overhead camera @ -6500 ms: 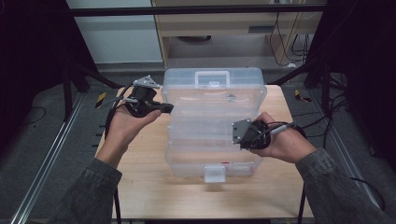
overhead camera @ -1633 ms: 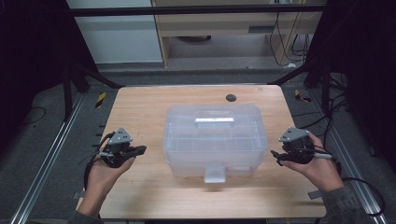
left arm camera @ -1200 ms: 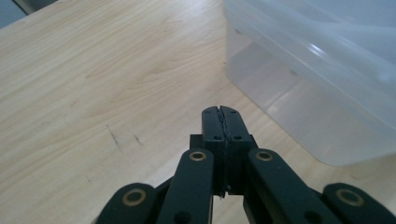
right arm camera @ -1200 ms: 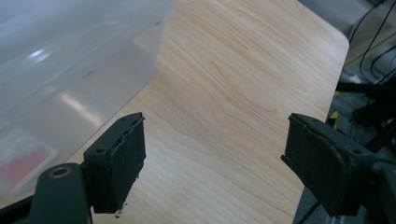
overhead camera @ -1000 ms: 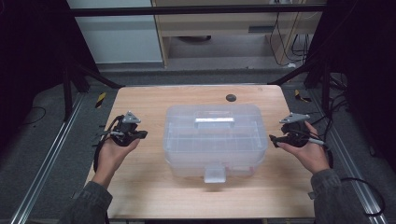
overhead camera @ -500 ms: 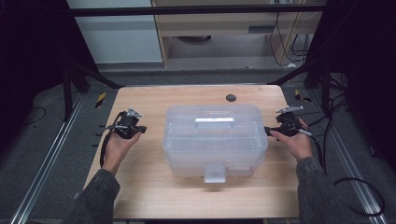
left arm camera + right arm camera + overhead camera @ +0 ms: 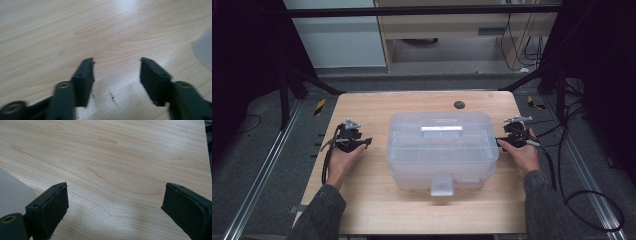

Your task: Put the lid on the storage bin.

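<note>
While the clear plastic storage box (image 7: 442, 150) sits shut in the middle of the wooden worktop (image 7: 372, 200), each of the person's hands holds a gripper to one side of it. The left gripper (image 7: 362, 142) hangs over bare wood, its tips aimed toward the box's left wall with a stretch of worktop between them. In the left gripper view its jaws stand moderately apart with nothing between them, wood grain and a few dark scuffs showing in the gap, and a pale, blurred corner of the box lies beyond and to the right of the right-hand jaw. The left hand (image 7: 343, 159) wraps the gripper's body from behind, and a black cable loops down from it beside the wrist.

The right gripper (image 7: 501, 142) sits just beside the box's right wall; from the high view I cannot tell whether it touches. In the right gripper view its jaws gape wide over empty worktop, and the box's translucent corner shows just past the left-hand jaw. The right hand (image 7: 523, 152) grips it from behind.

On the box's lid, between the two grippers, lies a flat handle (image 7: 441, 131); a latch tab (image 7: 442, 187) sticks out of the box's near side. Farther out than both grippers, a small dark round object (image 7: 458, 104) rests on the worktop beyond the box.
</note>
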